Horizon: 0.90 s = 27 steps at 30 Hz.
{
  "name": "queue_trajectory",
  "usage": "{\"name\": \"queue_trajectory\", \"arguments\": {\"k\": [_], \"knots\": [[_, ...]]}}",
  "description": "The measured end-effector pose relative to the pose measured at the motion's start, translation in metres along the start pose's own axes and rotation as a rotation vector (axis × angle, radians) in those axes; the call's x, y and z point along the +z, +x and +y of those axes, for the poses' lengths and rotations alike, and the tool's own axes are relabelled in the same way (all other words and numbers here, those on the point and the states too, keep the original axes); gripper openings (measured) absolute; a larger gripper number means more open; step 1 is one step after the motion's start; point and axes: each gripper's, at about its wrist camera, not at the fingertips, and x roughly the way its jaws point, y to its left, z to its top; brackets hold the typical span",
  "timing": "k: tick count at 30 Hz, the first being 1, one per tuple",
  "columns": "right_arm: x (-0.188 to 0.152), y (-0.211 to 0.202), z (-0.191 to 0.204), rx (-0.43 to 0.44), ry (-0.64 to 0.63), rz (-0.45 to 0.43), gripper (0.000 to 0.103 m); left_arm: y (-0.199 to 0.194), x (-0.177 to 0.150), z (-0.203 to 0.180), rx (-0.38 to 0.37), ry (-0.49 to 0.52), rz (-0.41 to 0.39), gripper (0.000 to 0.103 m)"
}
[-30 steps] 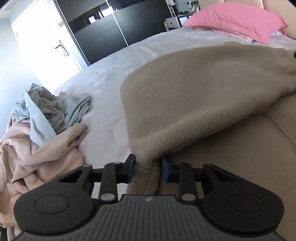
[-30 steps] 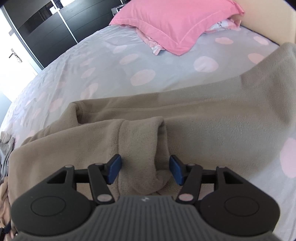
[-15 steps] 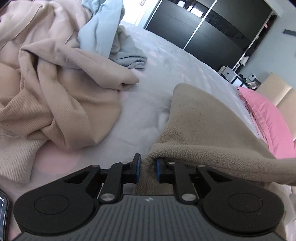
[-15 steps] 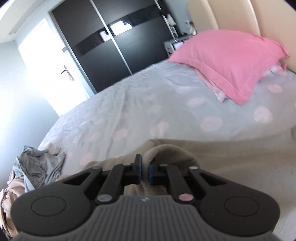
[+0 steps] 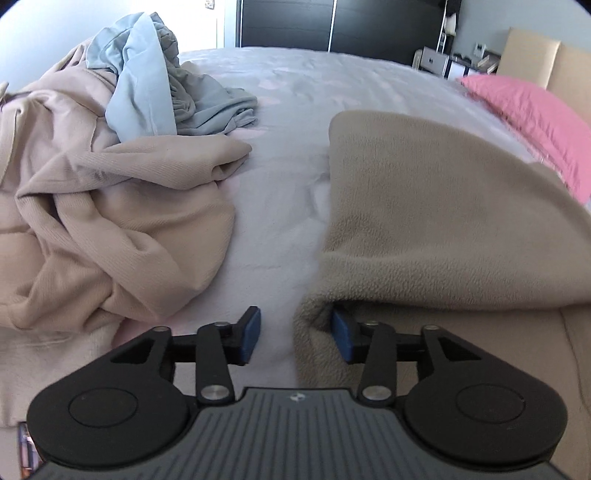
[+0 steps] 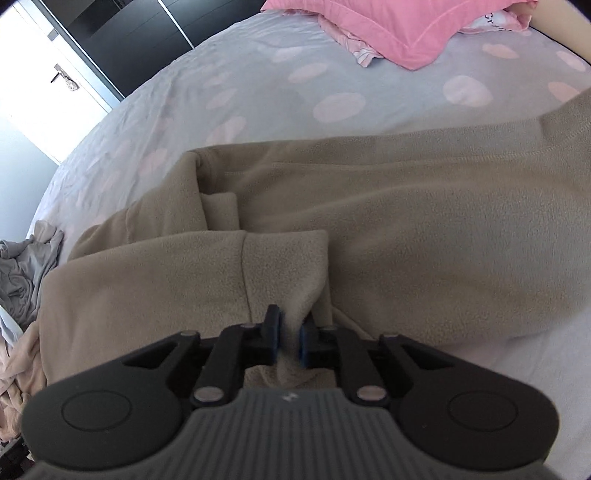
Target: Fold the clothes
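Note:
A tan fleece garment [image 5: 443, 206] lies spread on the bed, its folded edge towards me. My left gripper [image 5: 295, 336] hovers at that near edge with its jaws opening. The fleece corner [image 5: 314, 325] touches only the right pad, and the left pad is clear of it. In the right wrist view the fleece garment [image 6: 424, 229] fills the middle, with a sleeve cuff [image 6: 284, 258] laid across it. My right gripper [image 6: 289, 338] still has a pinch of that cuff filling the narrow gap between its pads, and its jaws are opening.
A heap of beige knitwear [image 5: 110, 206] with a light blue garment [image 5: 147, 96] on top lies to the left. A strip of bedsheet [image 5: 273, 206] separates it from the fleece. A pink pillow [image 6: 399, 26] sits at the headboard end, and a black wardrobe [image 5: 332, 22] stands beyond the bed.
The left jaws let go of the fleece edge and spread apart, and that view rolled. The right gripper closed on the cuff, lifted it, and has come back down over the garment.

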Motion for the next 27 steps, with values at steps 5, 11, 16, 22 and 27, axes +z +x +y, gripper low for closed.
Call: {"name": "queue_trajectory", "arguments": {"k": [5,11,16,22,27], "knots": [[0.014,-0.021,-0.002,0.051,0.023,-0.118,0.055,-0.019,0.009,-0.004,0.007,0.037,0.045,0.059],[0.03,0.016,-0.005,0.019,-0.011,-0.067,0.057,-0.039,0.023,-0.011,-0.039,0.1,0.06,0.062],[0.027,0.041,-0.019,0.07,0.056,-0.023,0.043,-0.04,0.036,-0.016,-0.048,0.097,0.03,0.063],[0.032,0.015,0.023,0.002,-0.185,-0.127,0.012,-0.02,0.073,-0.021,-0.085,0.101,-0.036,0.063],[0.042,-0.019,0.049,0.009,-0.289,-0.238,0.012,0.011,0.131,-0.026,-0.126,0.126,-0.056,0.063]]}}
